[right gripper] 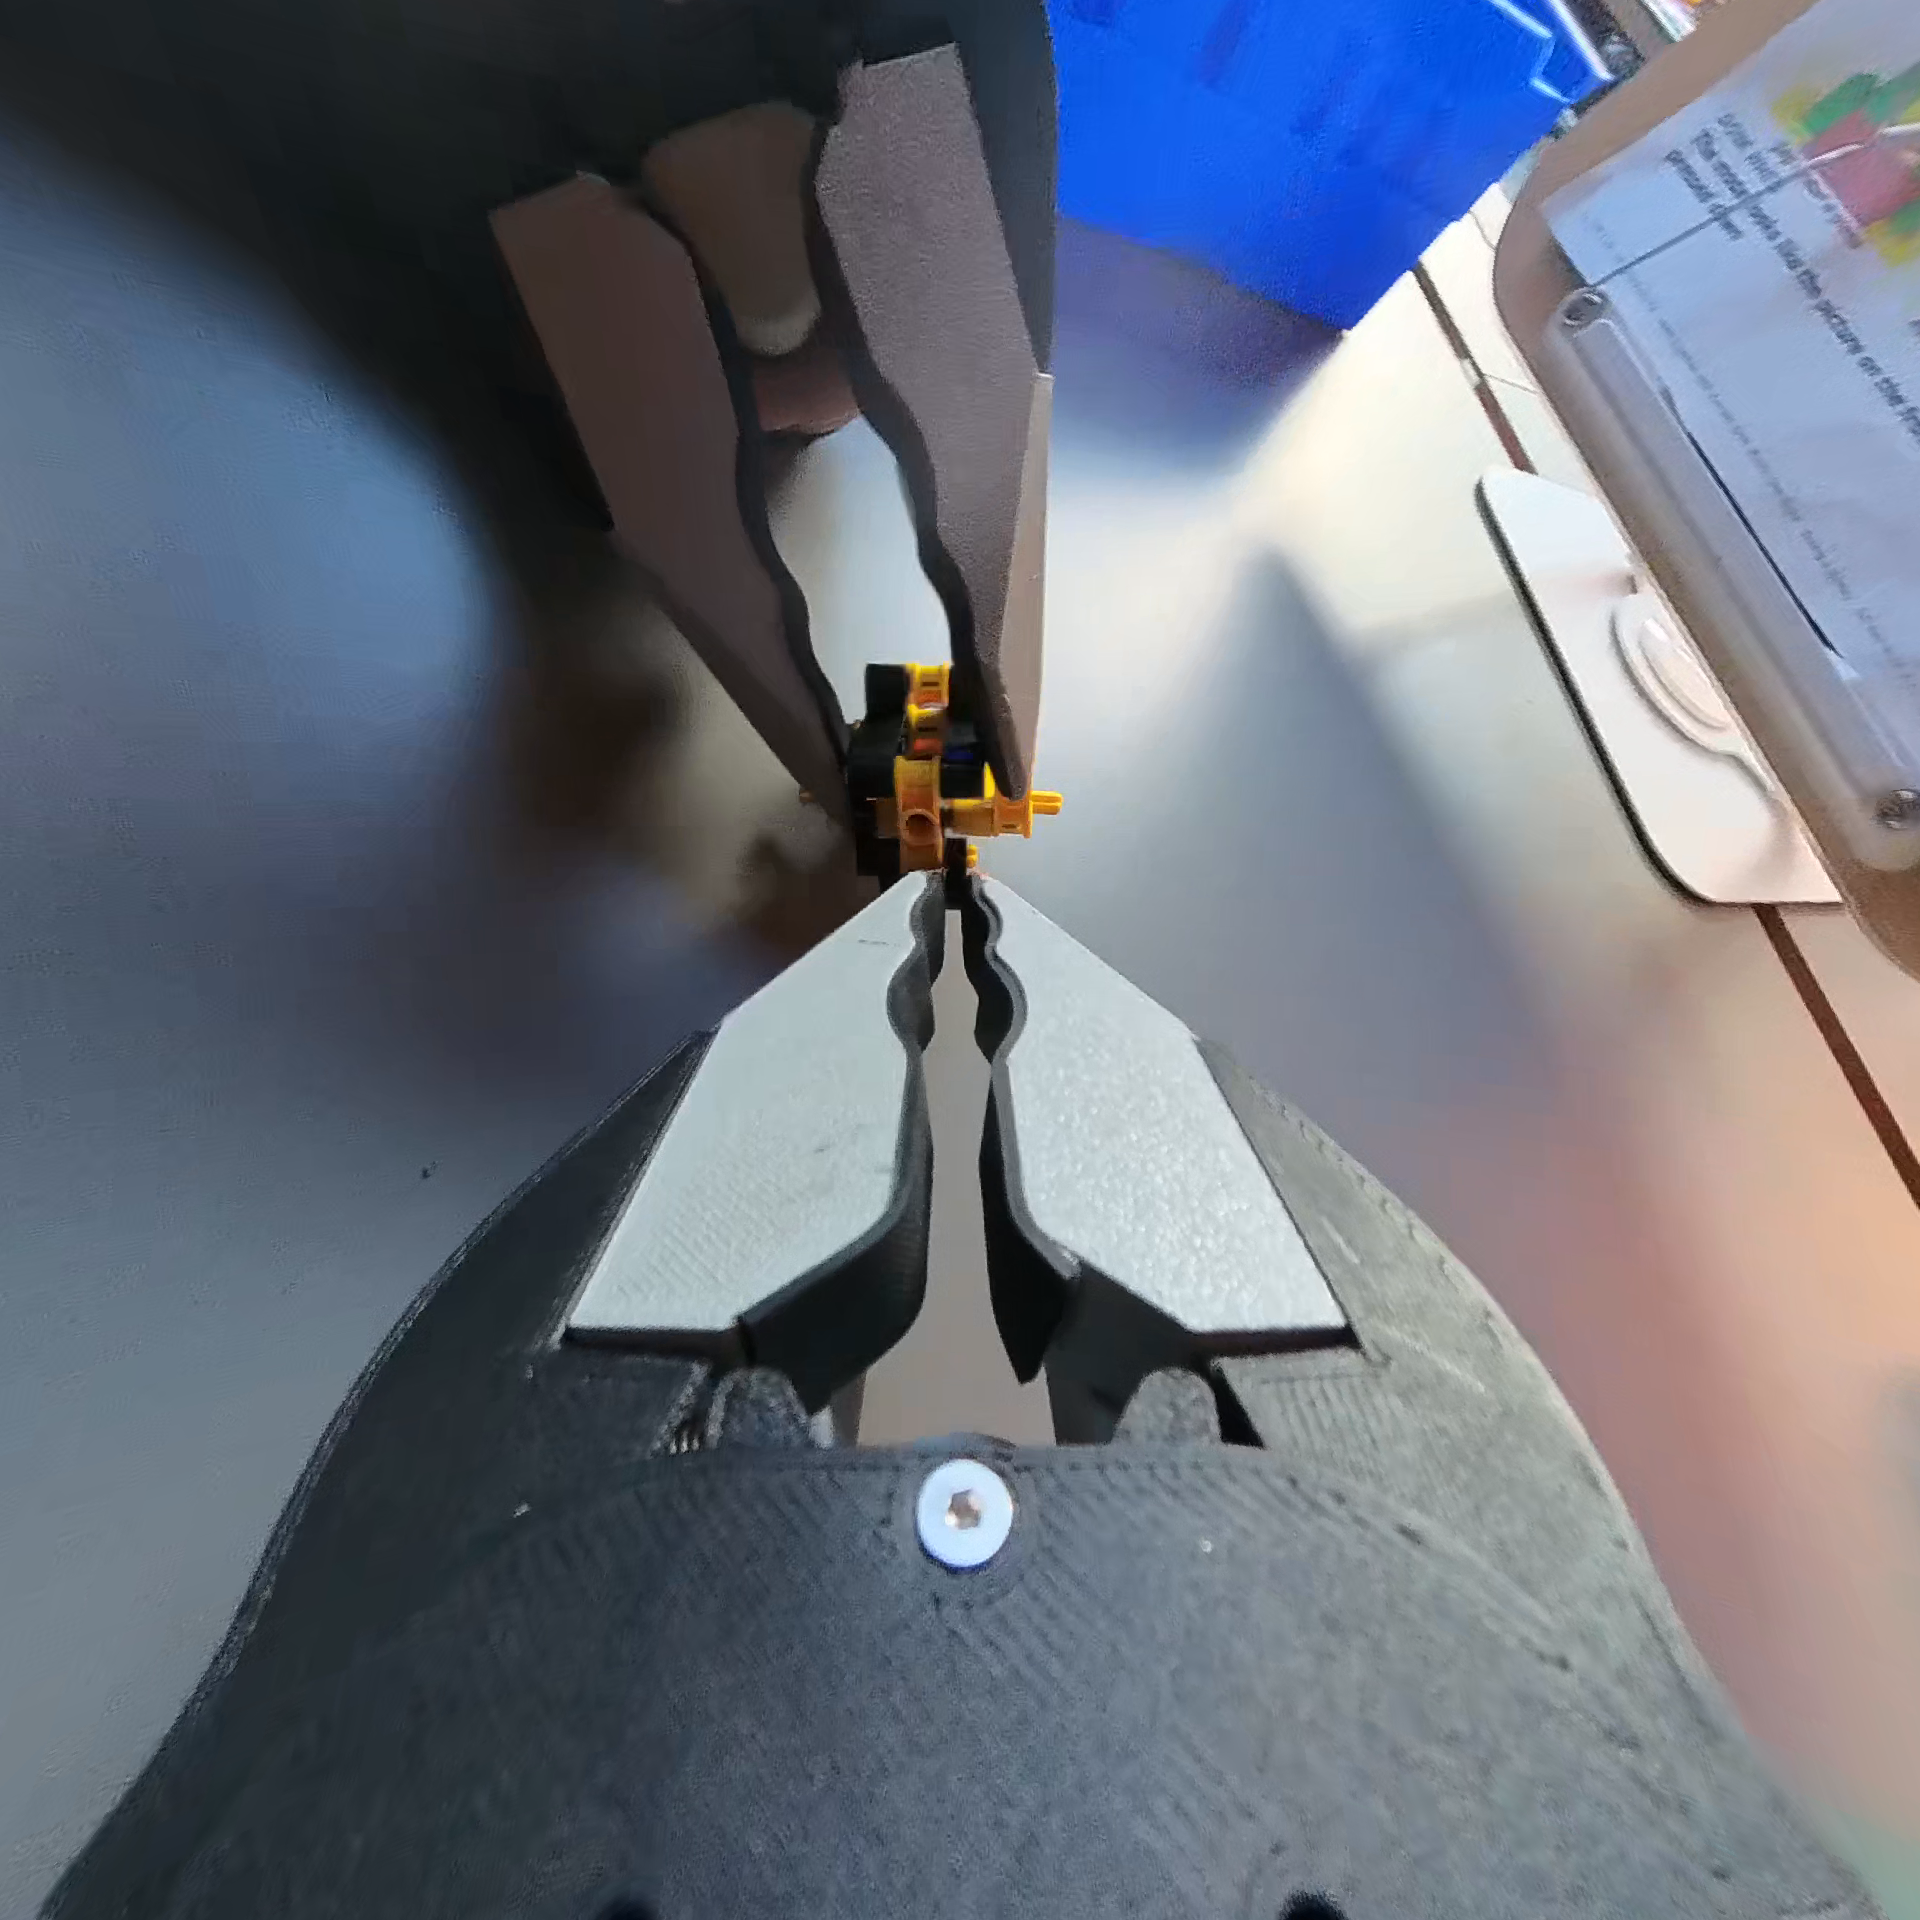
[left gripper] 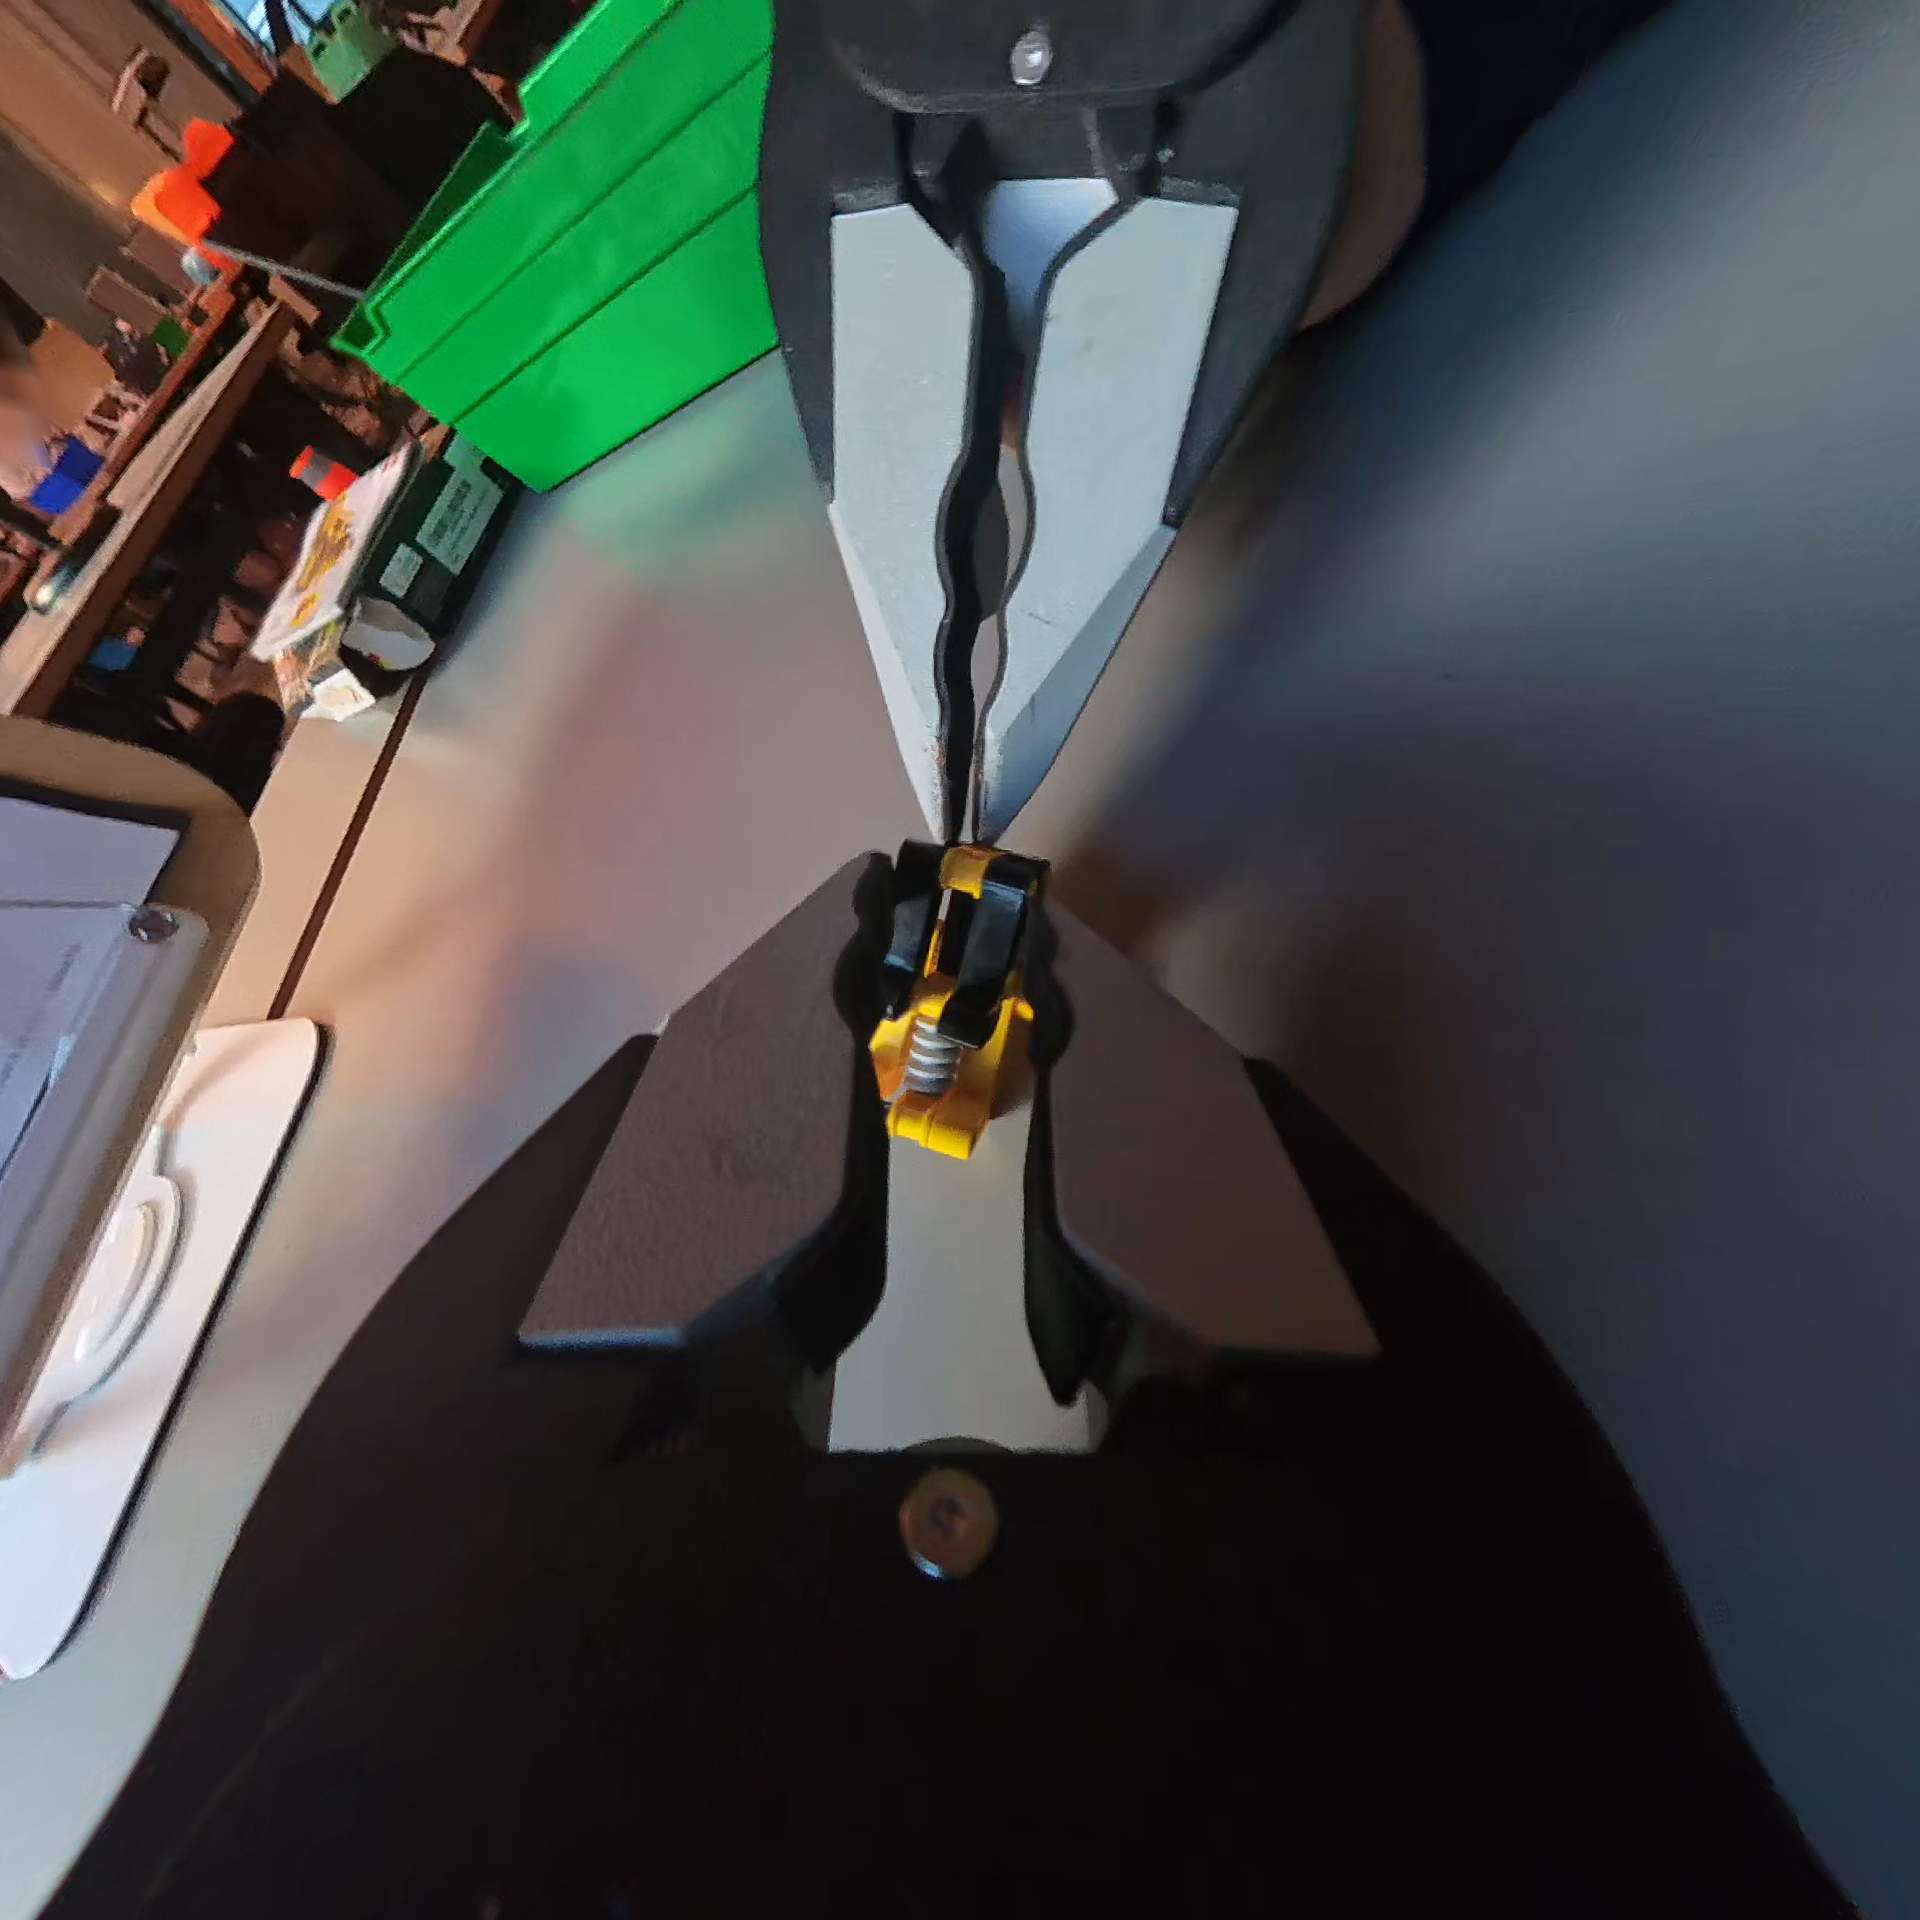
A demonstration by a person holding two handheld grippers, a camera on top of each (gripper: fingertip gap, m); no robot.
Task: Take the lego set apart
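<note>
A small yellow and black lego set with a grey spring is held above the table. My left gripper is shut on its sides. My right gripper comes in from the opposite side, its fingers almost together, pinching the set's far yellow end. In the right wrist view my right gripper nips the near edge of the lego set, and the left gripper clamps it from above. A yellow pin sticks out to the right of the set.
Stacked green bins stand at the back of the pale table. A blue bin is behind the left gripper. A sign holder with a printed sheet on a white base stands beside the work spot. Booklets and boxes lie farther off. Left and right tips are no more than a few centimetres apart.
</note>
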